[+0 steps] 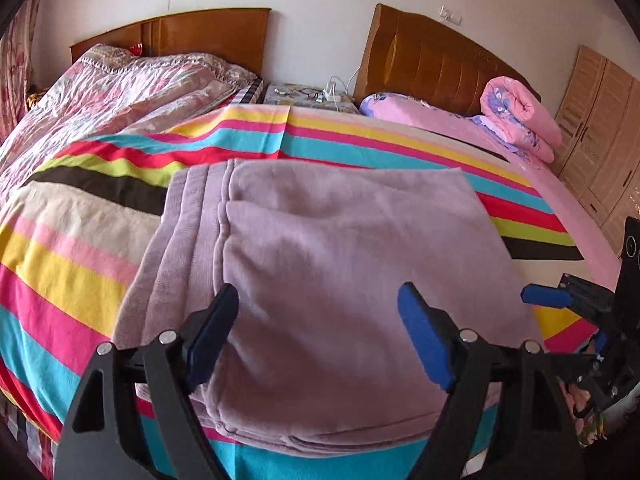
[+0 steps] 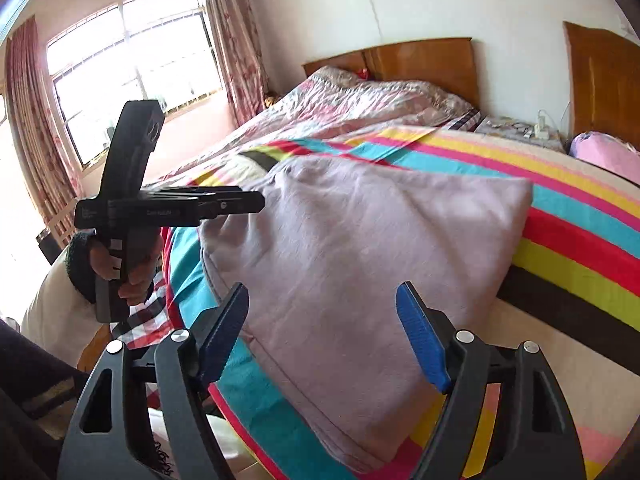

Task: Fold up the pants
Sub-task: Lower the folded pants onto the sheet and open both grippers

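Note:
The mauve pants (image 1: 340, 248) lie folded into a thick rectangle on the striped sheet (image 1: 60, 280) near the bed's front edge. My left gripper (image 1: 320, 320) hovers over their near part, jaws wide open, and the pads press on nothing. At the right edge, my right gripper (image 1: 572, 318) shows beside the pants. In the right wrist view the pants (image 2: 360, 240) spread ahead of my right gripper (image 2: 322, 304), which is open and holds nothing. A hand (image 2: 132, 272) holds my left gripper (image 2: 252, 202) at the pants' left corner.
A pink floral quilt (image 1: 120, 92) covers the neighbouring bed on the left. A nightstand (image 1: 308, 94) with a charger stands between two wooden headboards. A rolled pink quilt (image 1: 520, 116) lies at the back right, before a wooden wardrobe (image 1: 600, 132). A curtained window (image 2: 132, 60) is at the left.

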The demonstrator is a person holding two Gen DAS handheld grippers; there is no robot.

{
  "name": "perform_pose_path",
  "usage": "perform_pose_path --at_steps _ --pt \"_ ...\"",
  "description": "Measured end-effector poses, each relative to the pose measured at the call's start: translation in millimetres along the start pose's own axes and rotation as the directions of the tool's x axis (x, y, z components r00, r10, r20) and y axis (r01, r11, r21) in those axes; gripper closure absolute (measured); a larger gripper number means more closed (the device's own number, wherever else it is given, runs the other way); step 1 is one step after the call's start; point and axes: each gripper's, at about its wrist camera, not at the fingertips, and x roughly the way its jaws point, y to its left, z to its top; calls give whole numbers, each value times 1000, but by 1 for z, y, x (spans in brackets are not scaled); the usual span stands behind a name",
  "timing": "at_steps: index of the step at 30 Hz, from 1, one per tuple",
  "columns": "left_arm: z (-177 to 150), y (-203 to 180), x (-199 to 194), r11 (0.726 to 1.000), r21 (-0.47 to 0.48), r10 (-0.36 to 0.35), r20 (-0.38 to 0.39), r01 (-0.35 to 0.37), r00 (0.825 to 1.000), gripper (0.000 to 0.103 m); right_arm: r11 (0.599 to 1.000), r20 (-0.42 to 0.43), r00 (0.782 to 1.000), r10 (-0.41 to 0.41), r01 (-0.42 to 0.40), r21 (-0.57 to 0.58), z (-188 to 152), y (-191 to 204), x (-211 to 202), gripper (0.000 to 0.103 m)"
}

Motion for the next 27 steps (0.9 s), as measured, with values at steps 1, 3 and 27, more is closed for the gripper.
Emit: perform_pose_path --at_steps 1,3,27 --pt "-10 10 4 1000 -14 -12 3 12 1000 25 999 -91 995 43 -46 -28 -7 7 18 24" --pt "-26 24 -4 996 -4 -83 61 84 995 25 977 -102 995 7 -28 -210 -23 32 23 16" --pt "-19 15 2 999 27 -45 19 45 999 19 998 -96 995 -6 11 56 103 -131 56 17"
